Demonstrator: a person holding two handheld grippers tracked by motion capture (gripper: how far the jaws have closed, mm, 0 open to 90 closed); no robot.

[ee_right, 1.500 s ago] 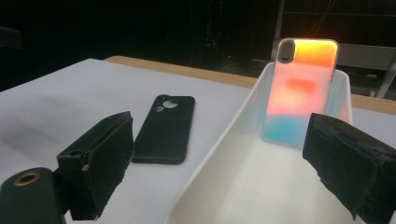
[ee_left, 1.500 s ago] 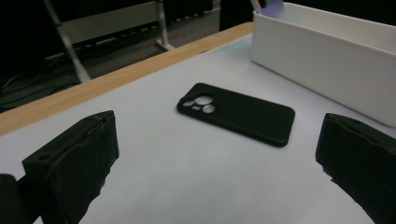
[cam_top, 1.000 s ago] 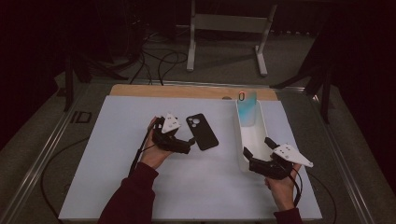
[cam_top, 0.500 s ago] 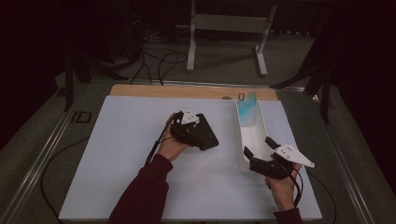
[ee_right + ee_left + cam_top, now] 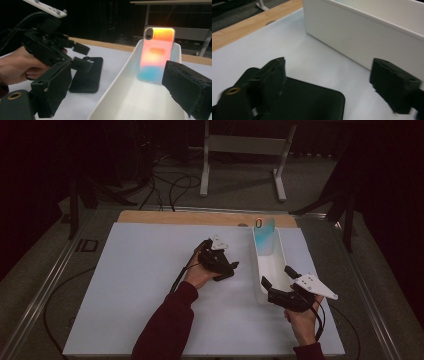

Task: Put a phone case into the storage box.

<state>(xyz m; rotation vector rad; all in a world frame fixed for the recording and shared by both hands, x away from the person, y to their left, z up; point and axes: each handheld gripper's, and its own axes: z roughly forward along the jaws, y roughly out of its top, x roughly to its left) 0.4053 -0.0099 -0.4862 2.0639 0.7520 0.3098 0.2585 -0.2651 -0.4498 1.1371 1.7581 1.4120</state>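
A black phone case point(image 5: 312, 100) lies flat on the white mat, just left of a long white tray point(image 5: 276, 270). My left gripper point(image 5: 226, 269) hovers low over it. In the left gripper view the case sits under the left jaw, while the right jaw stands clear of it near the tray wall point(image 5: 362, 37). These jaws have just been closing, with the case between them and not pressed. A colourful phone case point(image 5: 156, 55) leans upright at the tray's far end. My right gripper point(image 5: 277, 279) rests open at the tray's near end, its jaws either side of the tray's left wall point(image 5: 112, 95).
The mat point(image 5: 140, 280) lies on a table with a wooden strip point(image 5: 175, 217) along its far edge. Metal rails and cables run beside the table. A grey stand point(image 5: 240, 150) is on the floor behind it.
My left hand has moved right and down, from beside the black case to over it, and now covers it in the high view. The right hand has kept still.
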